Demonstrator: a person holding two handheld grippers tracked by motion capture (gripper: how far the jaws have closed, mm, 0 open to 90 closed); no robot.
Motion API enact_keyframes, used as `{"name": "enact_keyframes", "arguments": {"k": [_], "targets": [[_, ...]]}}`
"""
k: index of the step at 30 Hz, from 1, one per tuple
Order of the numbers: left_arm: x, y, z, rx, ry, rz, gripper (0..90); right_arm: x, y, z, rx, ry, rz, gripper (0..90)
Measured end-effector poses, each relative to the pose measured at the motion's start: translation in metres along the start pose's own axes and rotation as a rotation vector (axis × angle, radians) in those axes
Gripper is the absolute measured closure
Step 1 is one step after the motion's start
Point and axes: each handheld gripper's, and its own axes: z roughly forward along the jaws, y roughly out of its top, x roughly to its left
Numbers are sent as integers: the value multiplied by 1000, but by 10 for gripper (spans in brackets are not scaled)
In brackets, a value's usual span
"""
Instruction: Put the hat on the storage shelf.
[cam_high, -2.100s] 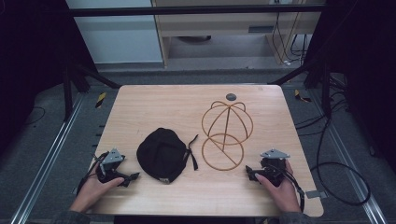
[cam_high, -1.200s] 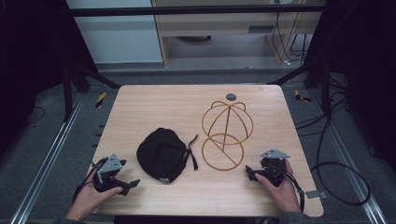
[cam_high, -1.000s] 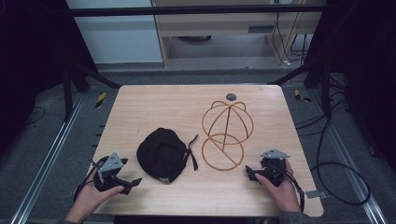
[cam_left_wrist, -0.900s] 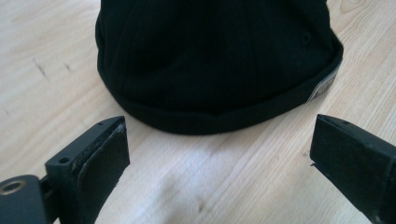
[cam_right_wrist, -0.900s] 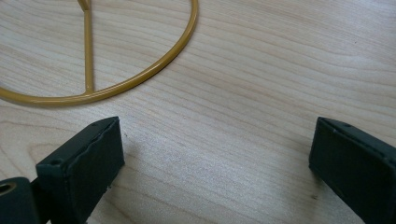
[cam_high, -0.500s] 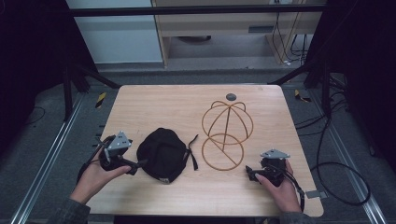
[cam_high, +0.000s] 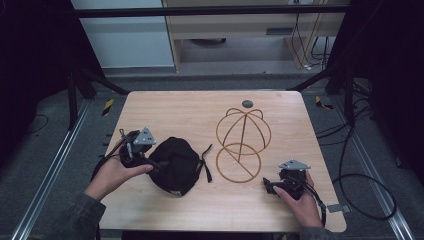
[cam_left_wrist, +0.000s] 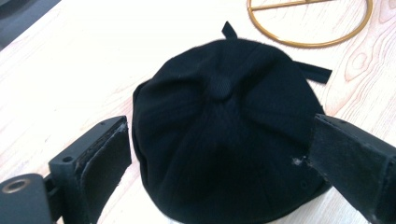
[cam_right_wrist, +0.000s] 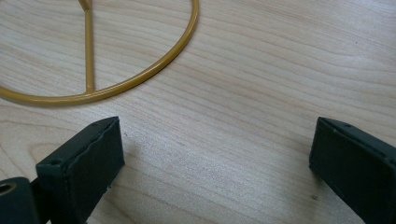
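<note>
left gripper (cam_left_wrist: 219, 154): jaws spread wide, astride the black cap (cam_left_wrist: 224, 140), gripping nothing yet | cap: dead ahead between the jaws, crown button up, strap end pointing away toward the gold wire stand (cam_high: 243, 142) | right gripper (cam_high: 272, 186): released, idle near the stand's ring, well apart from the cap | nearer: left

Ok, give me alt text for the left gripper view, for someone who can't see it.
A round black fabric cap lies crown-up on the pale wooden table, between the open black jaws of the left gripper, the right jaw at its edge. Beyond it lies part of a gold wire ring of the hat stand.
</note>
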Motion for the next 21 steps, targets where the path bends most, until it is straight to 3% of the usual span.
{"name": "enact_keyframes", "arguments": {"k": [9, 21], "targets": [[-2, 20, 11, 56, -6, 62, 55, 0, 0, 0, -1, 0, -4, 31], [-3, 24, 23, 112, -30, 86, 68, 0, 0, 0, 0, -2, -3, 31]]}}
